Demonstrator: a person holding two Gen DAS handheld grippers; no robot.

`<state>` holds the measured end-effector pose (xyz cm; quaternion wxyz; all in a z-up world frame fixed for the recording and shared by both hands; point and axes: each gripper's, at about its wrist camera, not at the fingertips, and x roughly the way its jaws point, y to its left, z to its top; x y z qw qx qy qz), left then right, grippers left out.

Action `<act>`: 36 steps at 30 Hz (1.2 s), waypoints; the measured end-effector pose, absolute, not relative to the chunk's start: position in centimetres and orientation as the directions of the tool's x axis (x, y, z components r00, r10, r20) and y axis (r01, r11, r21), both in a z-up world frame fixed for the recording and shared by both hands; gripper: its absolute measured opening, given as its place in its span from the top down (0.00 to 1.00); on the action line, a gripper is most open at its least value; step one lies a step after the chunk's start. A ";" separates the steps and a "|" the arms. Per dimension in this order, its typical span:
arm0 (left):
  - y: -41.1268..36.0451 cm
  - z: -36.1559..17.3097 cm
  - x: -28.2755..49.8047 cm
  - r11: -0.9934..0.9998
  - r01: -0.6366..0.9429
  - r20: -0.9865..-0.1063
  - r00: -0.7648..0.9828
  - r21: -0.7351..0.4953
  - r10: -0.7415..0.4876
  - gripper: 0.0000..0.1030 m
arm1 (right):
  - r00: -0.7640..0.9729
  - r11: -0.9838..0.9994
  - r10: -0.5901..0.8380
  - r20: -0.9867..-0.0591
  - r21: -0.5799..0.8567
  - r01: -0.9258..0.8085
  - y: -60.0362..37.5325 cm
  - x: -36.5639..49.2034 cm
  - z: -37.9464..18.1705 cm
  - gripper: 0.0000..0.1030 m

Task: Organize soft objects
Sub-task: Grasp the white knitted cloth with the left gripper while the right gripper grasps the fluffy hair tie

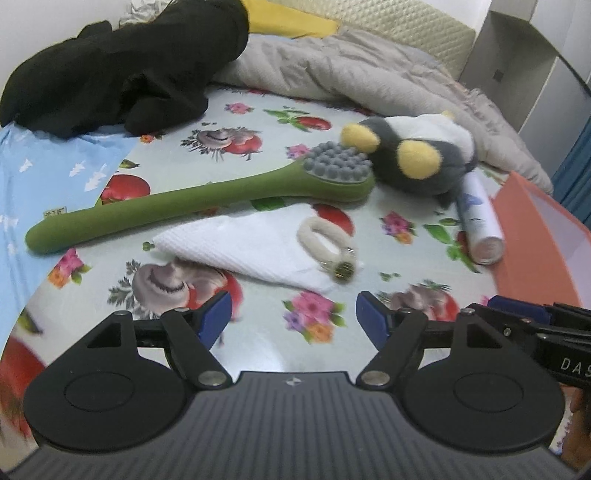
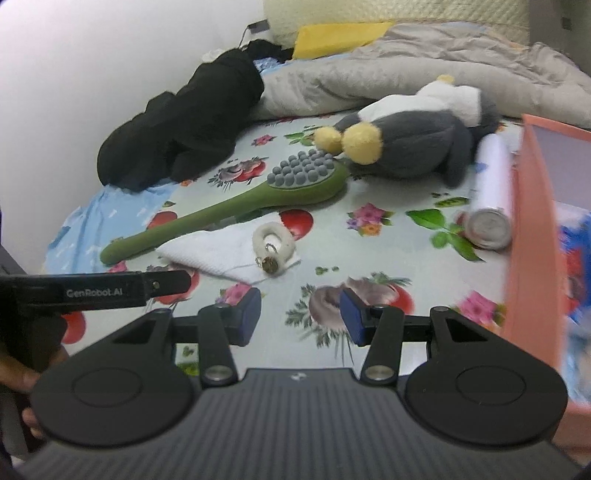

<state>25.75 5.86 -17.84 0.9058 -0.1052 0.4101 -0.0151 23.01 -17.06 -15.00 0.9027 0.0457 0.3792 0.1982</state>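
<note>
Flowered bedding [image 1: 258, 122] is carrying the clutter: a plush penguin [image 1: 413, 155] is lying beside the orange box [image 2: 532, 221], a white cloth [image 1: 243, 247] under the hair tie [image 1: 325, 240]. Left gripper [image 1: 293, 317] and right gripper [image 2: 300, 314] are hanging empty with jaws apart, and each should, I judge, be closing squarely on one soft item, avoiding the green brush [image 1: 184, 206].

On the bed [image 1: 266, 110] there was one green massage brush [image 1: 192, 206], one plush toy [image 1: 417, 155] in grey and white with two yellow feet, one folded white cloth [image 1: 243, 247], one cream hair tie [image 1: 325, 240] lying on that cloth, and one white tube [image 1: 478, 218]. One black garment [image 1: 122, 81] lay bunched near the wall, one grey blanket [image 1: 369, 70] lay crumpled behind the toy, and one yellow item [image 1: 291, 22], partly hidden, sat beyond it. One orange box [image 1: 535, 236] stood at the right. Two tools were in view, the left tool [image 1: 294, 314] and the right tool [image 2: 300, 313].
</note>
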 end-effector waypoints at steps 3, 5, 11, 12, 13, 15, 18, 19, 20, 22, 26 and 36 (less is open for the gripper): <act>7.3 -19.1 27.8 0.975 -0.069 -0.750 0.651 -0.211 -0.117 0.24 | 0.610 0.909 0.405 -0.681 0.233 -0.345 -15.6 25.0 -16.3 0.51; 8.1 -19.7 29.1 0.974 -0.075 -0.753 0.648 -0.215 -0.116 0.24 | 0.596 0.903 0.414 -0.688 0.230 -0.362 -14.6 26.2 -17.2 0.51; 9.8 -21.6 32.6 0.978 -0.083 -0.763 0.639 -0.192 -0.095 0.22 | 0.581 0.893 0.419 -0.698 0.200 -0.404 -11.9 29.1 -19.4 0.52; 10.0 -21.9 33.0 0.978 -0.083 -0.766 0.636 -0.190 -0.095 0.20 | 0.580 0.891 0.419 -0.698 0.195 -0.409 -11.5 29.5 -19.7 0.52; 10.1 -22.2 33.4 0.979 -0.084 -0.766 0.636 -0.187 -0.092 0.19 | 0.579 0.890 0.418 -0.700 0.189 -0.414 -11.1 30.0 -20.2 0.52; 10.2 -22.7 34.1 0.983 -0.080 -0.770 0.634 -0.162 -0.075 0.18 | 0.577 0.889 0.415 -0.703 0.180 -0.421 -10.5 30.6 -20.8 0.52; 9.9 -23.4 34.8 0.991 -0.054 -0.771 0.634 -0.119 -0.058 0.18 | 0.588 0.881 0.417 -0.693 0.148 -0.450 -9.4 31.4 -21.6 0.52; 9.8 -23.6 34.9 0.993 -0.047 -0.771 0.634 -0.106 -0.052 0.18 | 0.585 0.878 0.417 -0.695 0.143 -0.457 -9.2 31.5 -21.9 0.51; 9.8 -23.8 35.1 0.995 -0.040 -0.770 0.636 -0.097 -0.050 0.18 | 0.582 0.875 0.419 -0.697 0.141 -0.463 -8.9 31.7 -22.1 0.52; 9.7 -24.1 35.4 0.996 -0.027 -0.771 0.634 -0.091 -0.053 0.18 | 0.593 0.872 0.419 -0.688 0.124 -0.473 -8.6 31.8 -22.3 0.56; 9.4 -24.2 35.6 0.997 -0.004 -0.777 0.627 -0.079 -0.059 0.18 | 0.608 0.871 0.406 -0.682 0.089 -0.483 -8.3 32.0 -22.4 0.68; 9.4 -23.4 33.8 0.979 0.020 -0.768 0.616 -0.205 -0.174 0.75 | 0.627 0.882 0.392 -0.674 0.081 -0.464 -8.9 30.9 -21.5 0.74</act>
